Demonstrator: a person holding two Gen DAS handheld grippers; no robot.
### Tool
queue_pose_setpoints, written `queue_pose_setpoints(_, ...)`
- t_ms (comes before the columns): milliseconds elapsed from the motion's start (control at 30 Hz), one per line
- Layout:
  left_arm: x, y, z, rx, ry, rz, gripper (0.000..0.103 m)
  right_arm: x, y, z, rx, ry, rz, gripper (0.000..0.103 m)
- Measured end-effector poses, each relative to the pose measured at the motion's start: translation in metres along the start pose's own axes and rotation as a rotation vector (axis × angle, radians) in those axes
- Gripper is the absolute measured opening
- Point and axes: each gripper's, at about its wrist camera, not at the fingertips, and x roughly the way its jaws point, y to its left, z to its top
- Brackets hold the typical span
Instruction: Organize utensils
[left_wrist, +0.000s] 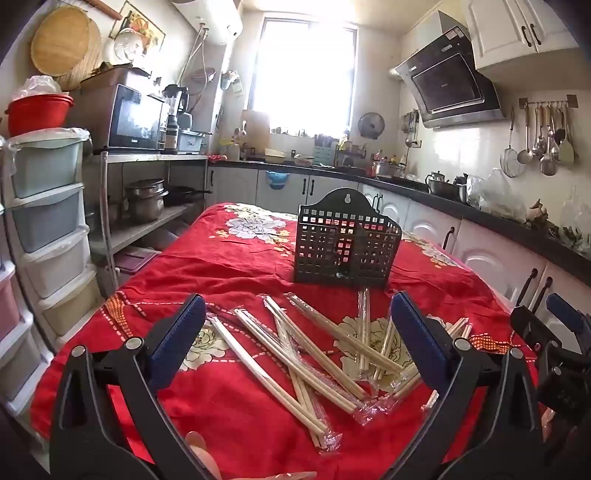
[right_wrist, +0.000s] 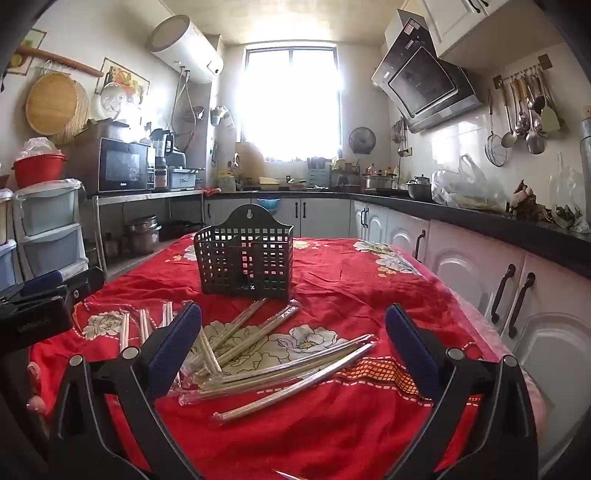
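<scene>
Several pairs of wooden chopsticks in clear wrappers (left_wrist: 317, 350) lie scattered on the red floral tablecloth (left_wrist: 236, 266); in the right wrist view the chopsticks (right_wrist: 273, 365) lie in a loose pile. A black perforated utensil holder (left_wrist: 345, 242) stands upright behind them, also in the right wrist view (right_wrist: 245, 256). My left gripper (left_wrist: 297, 306) is open and empty, above the near chopsticks. My right gripper (right_wrist: 293, 314) is open and empty, above the pile. The right gripper also shows at the right edge of the left wrist view (left_wrist: 554, 332).
The table's left edge drops toward stacked plastic drawers (left_wrist: 48, 229) and a metal shelf with pots (left_wrist: 146, 199). White cabinets (right_wrist: 491, 280) under a black counter run close along the table's right side. A bright window is at the back.
</scene>
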Motion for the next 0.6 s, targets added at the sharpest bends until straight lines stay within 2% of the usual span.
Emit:
queue_pose_setpoints(500,-0.0008,-0.0012,-0.0003,-0.003,-0.013,-0.003,0.093,-0.0045,0.0054,-0.0022,0.013,-0.007,-0.001,0.097)
queue_pose_setpoints(600,-0.0006,-0.0012,-0.0004,-0.003,-0.013,-0.005,0.093,-0.0079,-0.0042,-0.0017,0.029,-0.012,0.003,0.097)
